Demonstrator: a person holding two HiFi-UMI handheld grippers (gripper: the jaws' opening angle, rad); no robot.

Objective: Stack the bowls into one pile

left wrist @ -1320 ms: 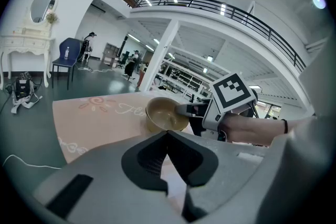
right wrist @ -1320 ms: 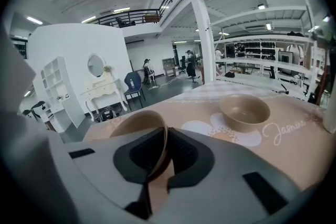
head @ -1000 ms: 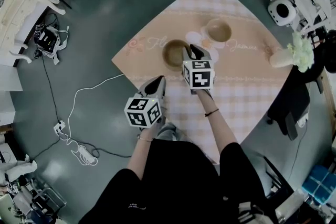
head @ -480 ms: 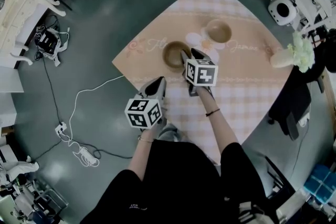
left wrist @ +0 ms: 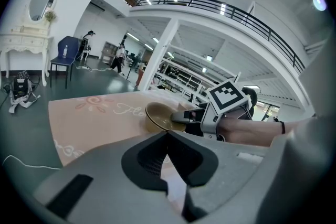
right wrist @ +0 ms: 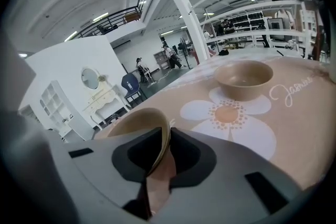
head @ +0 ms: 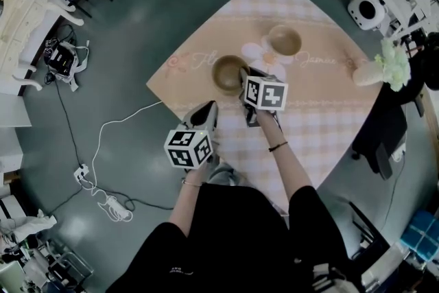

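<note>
The right tool is clamped on the near rim of the darker bowl. Its jaws have just been closing, and the right gripper view shows the bowl wall pinched between the two pads. The darker bowl sits toward the left part of the tabletop, which is covered by a pink checked cloth. The lighter bowl stands upright on the cloth farther back and to the right, apart from the darker bowl. A white printed flower lies between the two bowls, and the lighter bowl stands at its far edge. The left tool hangs at the near left edge of the tabletop, well short of both bowls. Its jaws are together at the tips with nothing between them. The left gripper view looks across the cloth at the darker bowl and the right tool gripping it.
</note>
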